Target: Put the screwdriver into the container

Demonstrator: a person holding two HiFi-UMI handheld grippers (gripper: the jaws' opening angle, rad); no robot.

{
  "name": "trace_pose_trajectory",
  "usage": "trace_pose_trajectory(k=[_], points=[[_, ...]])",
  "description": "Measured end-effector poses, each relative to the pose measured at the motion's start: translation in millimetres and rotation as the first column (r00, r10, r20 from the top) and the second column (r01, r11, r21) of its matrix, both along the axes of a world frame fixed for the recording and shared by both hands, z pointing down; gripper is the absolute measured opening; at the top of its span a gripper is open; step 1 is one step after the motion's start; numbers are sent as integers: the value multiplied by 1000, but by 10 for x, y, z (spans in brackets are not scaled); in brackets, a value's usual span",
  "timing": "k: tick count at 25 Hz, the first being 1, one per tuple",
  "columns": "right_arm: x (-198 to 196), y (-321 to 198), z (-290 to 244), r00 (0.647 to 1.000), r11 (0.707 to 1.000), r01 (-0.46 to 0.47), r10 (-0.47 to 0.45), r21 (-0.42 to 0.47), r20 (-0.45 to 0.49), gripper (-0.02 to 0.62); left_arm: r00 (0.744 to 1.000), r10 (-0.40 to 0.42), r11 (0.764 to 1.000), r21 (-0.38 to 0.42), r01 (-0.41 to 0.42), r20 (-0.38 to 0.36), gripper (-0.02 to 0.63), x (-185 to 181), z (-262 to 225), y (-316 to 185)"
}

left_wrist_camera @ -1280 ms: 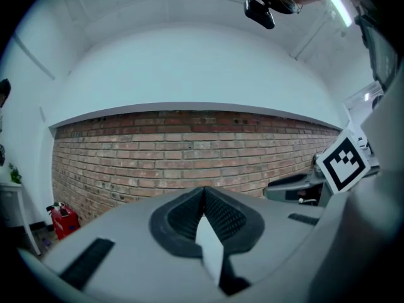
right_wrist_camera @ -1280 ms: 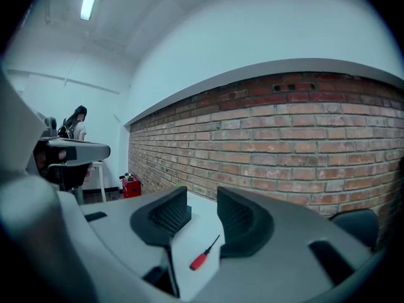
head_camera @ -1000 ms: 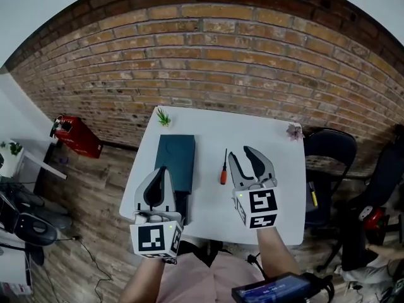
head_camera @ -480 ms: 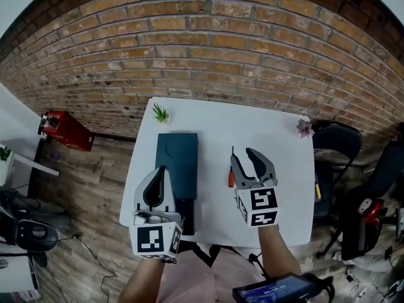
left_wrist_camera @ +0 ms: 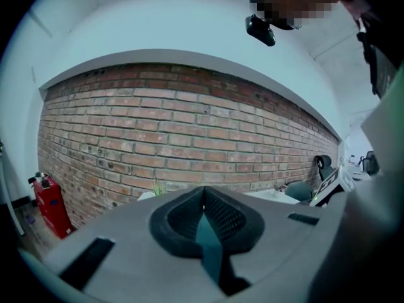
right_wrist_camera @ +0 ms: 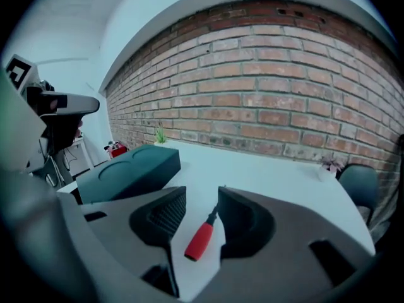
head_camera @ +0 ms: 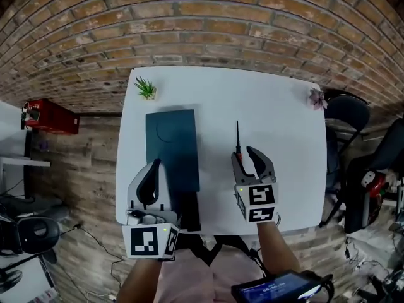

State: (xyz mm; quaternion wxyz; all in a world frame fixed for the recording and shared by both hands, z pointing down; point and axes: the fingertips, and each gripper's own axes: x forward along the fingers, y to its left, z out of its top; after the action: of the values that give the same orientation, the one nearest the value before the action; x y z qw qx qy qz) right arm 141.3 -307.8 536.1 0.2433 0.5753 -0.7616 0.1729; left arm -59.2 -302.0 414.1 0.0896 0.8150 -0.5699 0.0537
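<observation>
Both jaws of the right gripper (right_wrist_camera: pixel 201 201) are spread and aligned on the red-handled metal screwdriver (right_wrist_camera: pixel 200 240), presumably for grasping; the left gripper (left_wrist_camera: pixel 203 191) is clenched, empty.

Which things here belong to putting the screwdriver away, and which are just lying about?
Part of the job:
screwdriver, lying between the open jaws of the right hand-held gripper
dark teal container

Just lying about:
small green plant
small pink flower
black chair
</observation>
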Motion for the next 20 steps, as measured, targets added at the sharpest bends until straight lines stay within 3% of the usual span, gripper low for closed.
trace_pose_trajectory(k=[7,20], points=[[30,240,617,998,990,-68,67,-122,-12,178,999,39,998,-55,-39,-6,12,5,282,-15],[56,227,801,993,978,-118,117,-171,-18,178,997,71,995,-77,-71,-9,12,25,386,-72]])
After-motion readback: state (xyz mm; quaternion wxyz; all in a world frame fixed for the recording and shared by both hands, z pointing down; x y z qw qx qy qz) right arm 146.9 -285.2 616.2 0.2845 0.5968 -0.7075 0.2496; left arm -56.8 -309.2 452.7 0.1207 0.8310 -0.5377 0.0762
